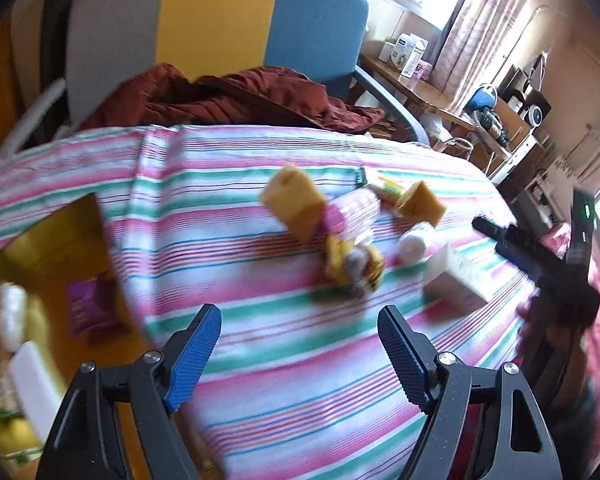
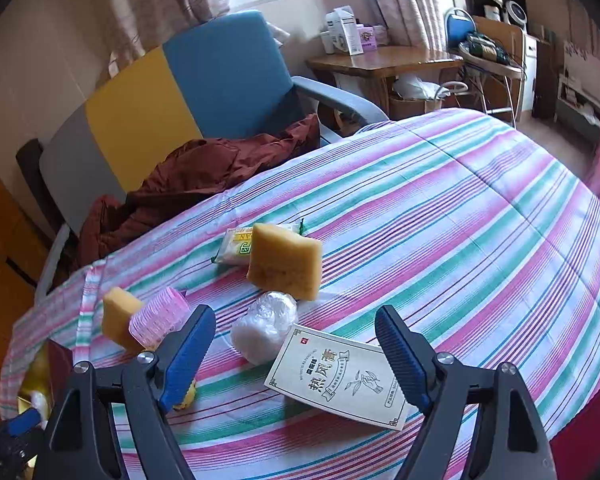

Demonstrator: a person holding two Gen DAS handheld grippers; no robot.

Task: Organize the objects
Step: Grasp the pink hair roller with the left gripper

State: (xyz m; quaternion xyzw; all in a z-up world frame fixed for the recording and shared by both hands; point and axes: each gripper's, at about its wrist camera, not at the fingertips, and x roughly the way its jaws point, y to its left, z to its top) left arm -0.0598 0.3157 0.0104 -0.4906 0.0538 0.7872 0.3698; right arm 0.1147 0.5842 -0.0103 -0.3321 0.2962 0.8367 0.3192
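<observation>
Both claws gape empty — my right claw (image 2: pixel 296 344) hovers over the tea box (image 2: pixel 340 380) low in frame, the likely next pick — lower and pinch.

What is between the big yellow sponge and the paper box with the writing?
In the right wrist view, a clear plastic-wrapped white bundle lies between the sponge and the box.

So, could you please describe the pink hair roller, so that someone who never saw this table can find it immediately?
Start at the table with the striped cloth and go to its left end. There the pink hair roller lies against a small yellow sponge. It is the only ribbed, translucent pink cylinder; its neighbours are yellow blocks and a white wrapped bundle.
</observation>
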